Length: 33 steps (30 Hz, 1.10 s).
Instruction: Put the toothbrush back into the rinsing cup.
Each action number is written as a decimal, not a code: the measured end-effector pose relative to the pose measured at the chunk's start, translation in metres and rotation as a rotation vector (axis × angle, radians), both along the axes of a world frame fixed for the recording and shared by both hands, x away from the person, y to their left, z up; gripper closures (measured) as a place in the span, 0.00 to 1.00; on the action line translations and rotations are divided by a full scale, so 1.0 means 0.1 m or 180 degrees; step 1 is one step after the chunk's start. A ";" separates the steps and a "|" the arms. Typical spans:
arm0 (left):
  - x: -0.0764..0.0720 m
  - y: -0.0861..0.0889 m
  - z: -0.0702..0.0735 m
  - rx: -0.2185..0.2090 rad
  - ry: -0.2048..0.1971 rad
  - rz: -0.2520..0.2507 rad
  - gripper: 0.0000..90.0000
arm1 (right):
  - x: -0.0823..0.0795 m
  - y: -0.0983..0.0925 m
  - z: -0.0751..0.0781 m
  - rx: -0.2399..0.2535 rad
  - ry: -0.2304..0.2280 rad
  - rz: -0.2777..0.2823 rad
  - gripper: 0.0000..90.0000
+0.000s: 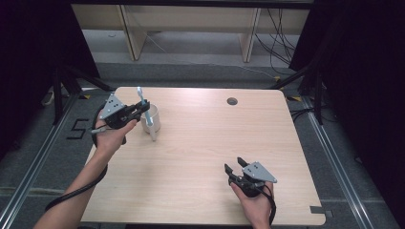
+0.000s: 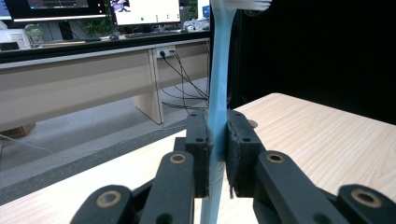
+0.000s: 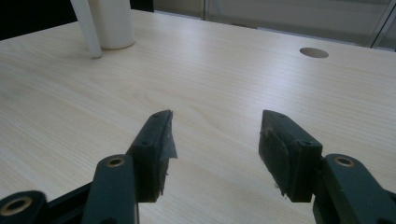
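On the pale worktop (image 1: 200,157) your right tool (image 1: 235,167) rests near the front edge, jaws wide apart and empty, while your left tool (image 1: 142,109) clamps what looks like a blue toothbrush (image 2: 218,93) beside the white cup (image 1: 154,122).

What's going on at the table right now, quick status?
Left gripper clamped on blue toothbrush, beside white cup. Right gripper open, low over bare table. Nothing in the way.

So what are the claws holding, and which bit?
The left claw pinches the blue toothbrush partway along its handle. The right claw is open and holds nothing.
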<state>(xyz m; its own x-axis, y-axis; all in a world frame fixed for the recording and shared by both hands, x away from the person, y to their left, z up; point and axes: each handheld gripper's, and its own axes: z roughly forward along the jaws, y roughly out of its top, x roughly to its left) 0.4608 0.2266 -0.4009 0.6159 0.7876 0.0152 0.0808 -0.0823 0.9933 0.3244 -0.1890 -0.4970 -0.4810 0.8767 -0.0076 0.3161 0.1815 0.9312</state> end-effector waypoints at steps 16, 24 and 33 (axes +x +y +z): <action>0.02 -0.01 -0.08 0.0000 0.0021 -0.0014 0.89 | 0.00 0.02 -0.01 0.0083 0.0058 0.0041 0.50; 0.03 0.01 -0.16 0.0005 0.0027 -0.0009 0.89 | -0.01 0.03 -0.01 0.0093 0.0079 0.0015 0.49; 0.04 0.02 -0.25 0.0015 0.0034 -0.0013 0.89 | 0.00 0.03 -0.02 0.0056 0.0083 0.0044 0.49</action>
